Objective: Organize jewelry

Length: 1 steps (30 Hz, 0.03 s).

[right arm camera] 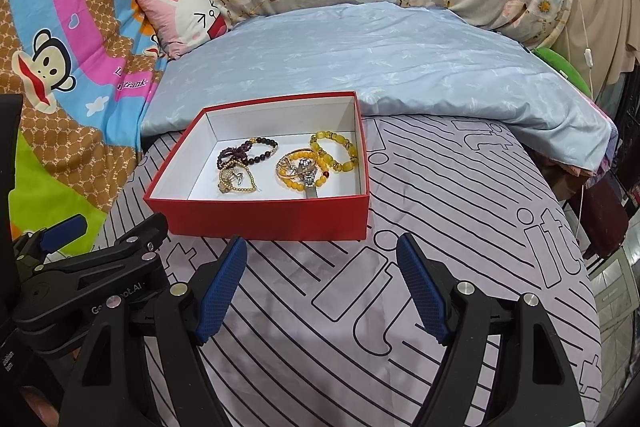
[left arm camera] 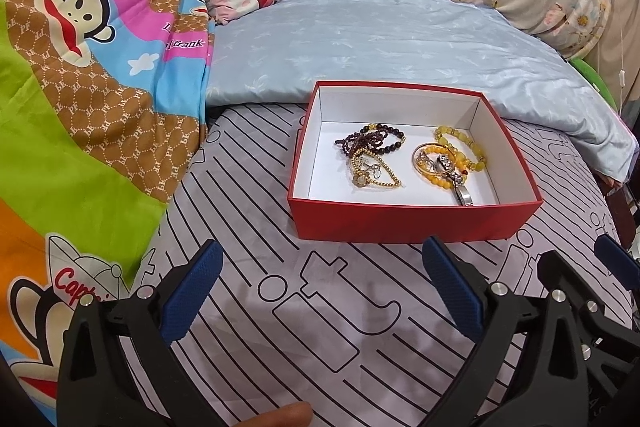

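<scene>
Both tongs hang low over the bed's striped grey sheet (right arm camera: 460,187), tilted down toward the box, nothing between their blue pads.

Left tongs (left arm camera: 320,291): released, pads spread wide, empty. Right tongs (right arm camera: 322,287): released too, gap a little narrower, empty.

The open red cardboard box with white lining (right arm camera: 276,217) sits on the sheet just ahead of both tongs, its long side running crosswise to them. From the right tongs it lies ahead and slightly left, its near wall close to the fingertips. From the left tongs it lies ahead and to the right. The right looks the nearer, by a little.

Contents, two heaps, apart from each other:
- Left heap: dark maroon beaded bracelets (left arm camera: 370,141) at the far side, a thin gold bead chain with a small pendant (left arm camera: 374,175) nearer the tongs.
- Right heap: yellow beaded bracelets (left arm camera: 460,153) tangled with a gold bangle (right arm camera: 292,167) and a silver metal watch (left arm camera: 460,189), whose strap points toward the near wall.

Nothing lies loose on the sheet outside the box, so far as I can see. Any pick would mean reaching over the near wall and down.
</scene>
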Available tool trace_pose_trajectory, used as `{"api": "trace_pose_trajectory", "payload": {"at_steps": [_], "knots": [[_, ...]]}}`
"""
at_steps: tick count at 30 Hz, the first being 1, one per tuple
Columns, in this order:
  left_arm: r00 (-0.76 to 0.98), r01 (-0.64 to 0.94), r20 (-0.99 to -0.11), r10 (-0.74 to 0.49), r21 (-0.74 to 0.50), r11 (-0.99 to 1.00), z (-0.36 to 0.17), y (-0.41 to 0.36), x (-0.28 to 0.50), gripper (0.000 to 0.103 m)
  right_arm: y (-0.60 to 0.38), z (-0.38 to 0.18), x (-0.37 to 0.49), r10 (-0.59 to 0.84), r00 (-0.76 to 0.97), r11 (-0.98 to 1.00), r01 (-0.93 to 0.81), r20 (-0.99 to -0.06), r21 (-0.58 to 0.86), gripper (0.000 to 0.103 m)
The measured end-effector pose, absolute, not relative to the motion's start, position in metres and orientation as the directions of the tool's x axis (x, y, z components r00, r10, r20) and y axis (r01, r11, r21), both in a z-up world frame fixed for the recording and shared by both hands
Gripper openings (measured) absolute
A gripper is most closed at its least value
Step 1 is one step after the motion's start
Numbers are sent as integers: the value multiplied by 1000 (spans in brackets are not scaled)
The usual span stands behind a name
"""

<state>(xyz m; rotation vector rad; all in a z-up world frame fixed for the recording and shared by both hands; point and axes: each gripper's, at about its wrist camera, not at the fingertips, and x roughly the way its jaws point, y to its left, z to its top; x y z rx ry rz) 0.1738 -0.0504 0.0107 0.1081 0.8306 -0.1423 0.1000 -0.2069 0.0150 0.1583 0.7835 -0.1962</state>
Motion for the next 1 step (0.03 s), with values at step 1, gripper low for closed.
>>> {"api": "trace_pose_trajectory", "payload": {"at_steps": [1], "knots": [[664,168,-743,-84,38,985,10,-50,174,98,-207,15,100,-116,692,970,233,-713,68,76]]}}
